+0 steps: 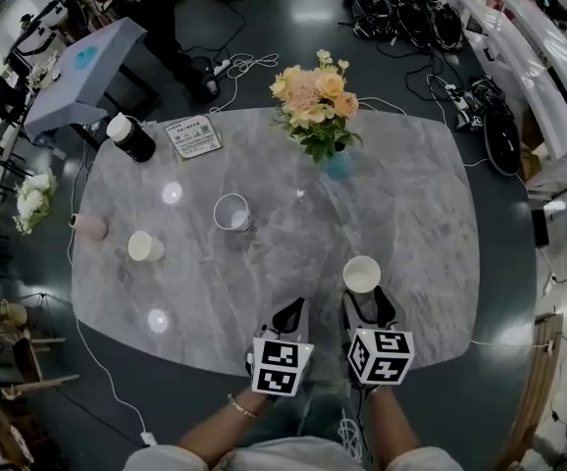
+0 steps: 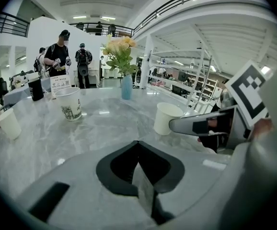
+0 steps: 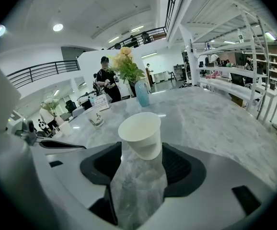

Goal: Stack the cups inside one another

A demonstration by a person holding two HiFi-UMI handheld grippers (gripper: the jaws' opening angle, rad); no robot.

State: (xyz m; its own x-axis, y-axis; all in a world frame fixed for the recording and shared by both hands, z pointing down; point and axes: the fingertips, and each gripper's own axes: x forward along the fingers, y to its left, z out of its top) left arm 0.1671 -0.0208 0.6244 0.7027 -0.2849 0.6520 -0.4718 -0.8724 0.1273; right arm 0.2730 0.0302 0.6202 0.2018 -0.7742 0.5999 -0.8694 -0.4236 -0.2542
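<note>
Person's equipment: the left gripper (image 1: 288,314) and right gripper (image 1: 370,305) have pale grey shells with black, curved jaw linings. Each carries a white block printed with black square markers, the left cube (image 1: 282,366) and the right cube (image 1: 381,354). Seen from the grippers' own cameras, each smooth shell has a dark rectangular slot (image 3: 244,198). A thin bracelet (image 1: 240,406) circles the left wrist, and pale sleeves (image 1: 180,456) end above the forearms.
</note>
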